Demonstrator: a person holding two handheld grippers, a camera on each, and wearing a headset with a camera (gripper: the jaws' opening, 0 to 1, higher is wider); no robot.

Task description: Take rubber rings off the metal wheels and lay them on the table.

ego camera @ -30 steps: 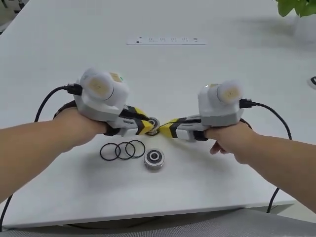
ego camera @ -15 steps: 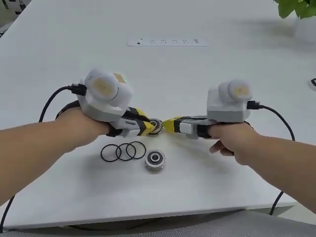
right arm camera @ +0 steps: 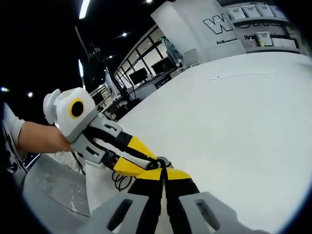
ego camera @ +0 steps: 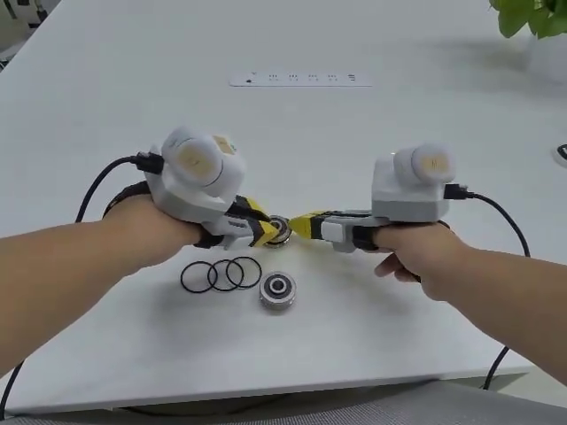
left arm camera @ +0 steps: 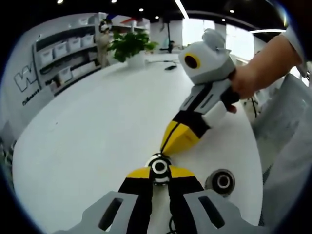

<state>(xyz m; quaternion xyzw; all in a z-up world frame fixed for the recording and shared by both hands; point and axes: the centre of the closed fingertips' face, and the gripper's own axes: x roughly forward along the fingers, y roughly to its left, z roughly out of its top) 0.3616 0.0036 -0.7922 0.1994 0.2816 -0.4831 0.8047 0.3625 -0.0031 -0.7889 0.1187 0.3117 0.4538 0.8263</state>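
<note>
Change, right gripper: Your right gripper (ego camera: 299, 226) has drawn slightly to your right and levelled out over the last second. Its tips have stayed at the rim of the held wheel (ego camera: 278, 230).
Change, left gripper: Your left gripper (ego camera: 264, 232) has rolled a little in your hand and has not let go.
Unchanged: The three loose rings (ego camera: 221, 273) lie overlapping on the desk (ego camera: 372, 310) as before. The second wheel (ego camera: 277, 289) lies flat just beside them.
Meaning for the task: No new ring has reached the desk. I judge that you are mid-peel on the held wheel, working the tips for a hold and not yet pulling anything free.
Left gripper state: It is pinching the held wheel between its yellow tips. The wheel seems to be clear of the desk, just beyond the loose rings.
Right gripper state: Its jaws are pressed together to a point that touches the wheel's rim. Whether any rubber is caught between them is too small to tell.
Left hand pose: Your left hand (ego camera: 151, 235) wraps the handle, with the forearm coming in from the lower left and the gripper pointing to your right.
Right hand pose: Your right hand (ego camera: 416, 252) comes in from the lower right with its gripper roughly level and pointing left. The two grippers meet nose to nose at the wheel.
</note>
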